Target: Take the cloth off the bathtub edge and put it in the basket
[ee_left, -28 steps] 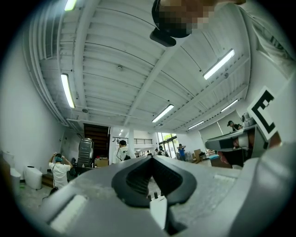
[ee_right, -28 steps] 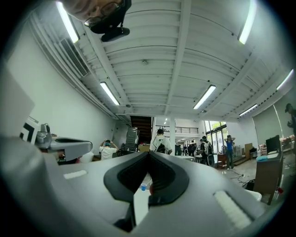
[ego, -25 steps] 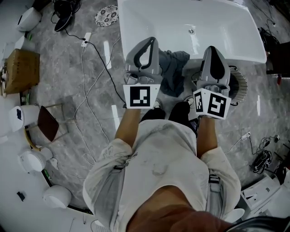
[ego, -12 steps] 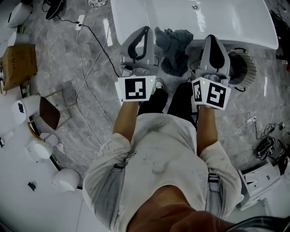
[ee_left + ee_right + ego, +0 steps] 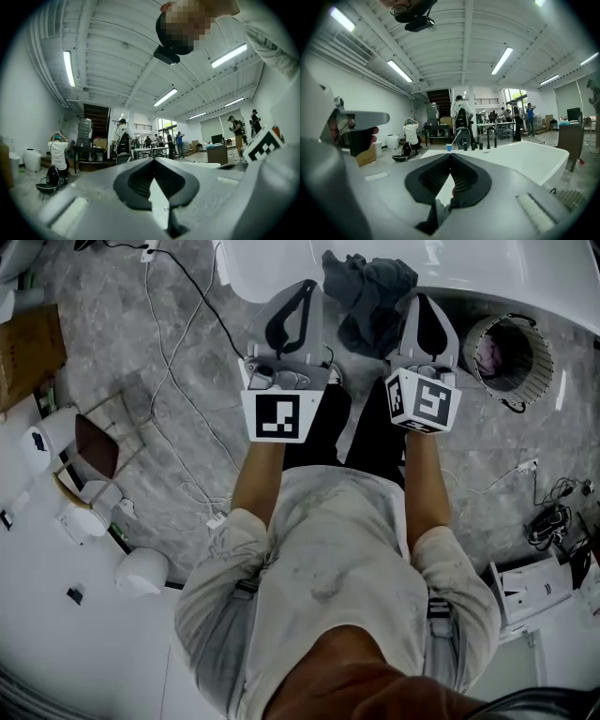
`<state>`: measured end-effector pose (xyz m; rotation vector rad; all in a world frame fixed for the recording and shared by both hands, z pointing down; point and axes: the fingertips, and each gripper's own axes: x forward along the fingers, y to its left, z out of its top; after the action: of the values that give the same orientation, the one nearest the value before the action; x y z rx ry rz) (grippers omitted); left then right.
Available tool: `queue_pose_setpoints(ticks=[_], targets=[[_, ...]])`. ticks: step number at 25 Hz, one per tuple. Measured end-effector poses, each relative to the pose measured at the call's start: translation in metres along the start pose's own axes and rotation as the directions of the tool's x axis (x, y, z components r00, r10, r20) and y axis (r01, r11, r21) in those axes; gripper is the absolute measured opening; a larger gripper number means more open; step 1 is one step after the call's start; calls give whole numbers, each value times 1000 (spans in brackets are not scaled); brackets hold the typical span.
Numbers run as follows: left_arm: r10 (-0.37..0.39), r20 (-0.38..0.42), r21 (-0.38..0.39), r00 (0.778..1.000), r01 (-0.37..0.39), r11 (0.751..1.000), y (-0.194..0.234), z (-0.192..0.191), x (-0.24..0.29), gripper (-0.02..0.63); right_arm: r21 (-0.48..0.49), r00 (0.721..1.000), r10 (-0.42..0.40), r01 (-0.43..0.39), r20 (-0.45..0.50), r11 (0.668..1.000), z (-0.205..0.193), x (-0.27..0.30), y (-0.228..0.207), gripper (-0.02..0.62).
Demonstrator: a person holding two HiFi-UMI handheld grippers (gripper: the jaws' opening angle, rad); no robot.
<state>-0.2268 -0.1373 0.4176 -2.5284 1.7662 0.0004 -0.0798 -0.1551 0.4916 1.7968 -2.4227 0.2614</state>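
A crumpled dark grey cloth [image 5: 370, 294] hangs over the near edge of the white bathtub [image 5: 272, 263] at the top of the head view. My left gripper [image 5: 307, 285] is just left of the cloth, shut and empty. On the cloth's right side is my right gripper [image 5: 419, 298], also shut with nothing held. A round wire basket [image 5: 511, 351] with something pinkish inside stands on the floor right of the right gripper. In the left gripper view, the left gripper [image 5: 152, 160] points up into the hall. The right gripper [image 5: 451, 154] points across the tub [image 5: 529, 159].
Cables [image 5: 178, 381] trail over the grey marble floor at left. A cardboard box [image 5: 28, 352], a small stool [image 5: 94, 451] and white containers [image 5: 141, 570] stand along the left edge. More cables [image 5: 548, 521] lie at right. Several people [image 5: 411, 133] stand or sit far off in the hall.
The tub, cloth and basket have slid down and left in the head view. The right gripper has come in beside the cloth, and the basket shows fully. Both grippers stay shut.
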Motion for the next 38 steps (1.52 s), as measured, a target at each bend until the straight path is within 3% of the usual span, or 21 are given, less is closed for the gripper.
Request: queue_pose_setpoints(ticks=[7, 10, 17, 21, 27, 34, 38], targets=[[32, -63, -8, 997, -32, 999, -1, -60, 5, 0, 14, 995, -6, 7, -104, 1000, -88, 23, 3, 6], [41, -114, -25, 993, -44, 999, 0, -89, 2, 0, 29, 989, 3, 1, -150, 1000, -127, 33, 4, 52], [52, -208, -124, 977, -79, 989, -3, -149, -8, 0, 43, 968, 45, -36, -248, 998, -201, 54, 7, 250], [46, -254, -105, 966, -75, 992, -2, -173, -13, 0, 40, 947, 30, -18, -319, 999, -240, 57, 9, 422], [55, -262, -98, 964, -83, 992, 5, -191, -5, 0, 40, 906, 23, -7, -423, 999, -296, 73, -2, 577], [60, -300, -116, 952, -99, 988, 7, -223, -8, 0, 2, 869, 0, 1, -495, 1000, -341, 97, -6, 589], [64, -314, -102, 947, -100, 990, 9, -236, -5, 0, -12, 862, -21, 17, -506, 1000, -352, 106, -11, 589]])
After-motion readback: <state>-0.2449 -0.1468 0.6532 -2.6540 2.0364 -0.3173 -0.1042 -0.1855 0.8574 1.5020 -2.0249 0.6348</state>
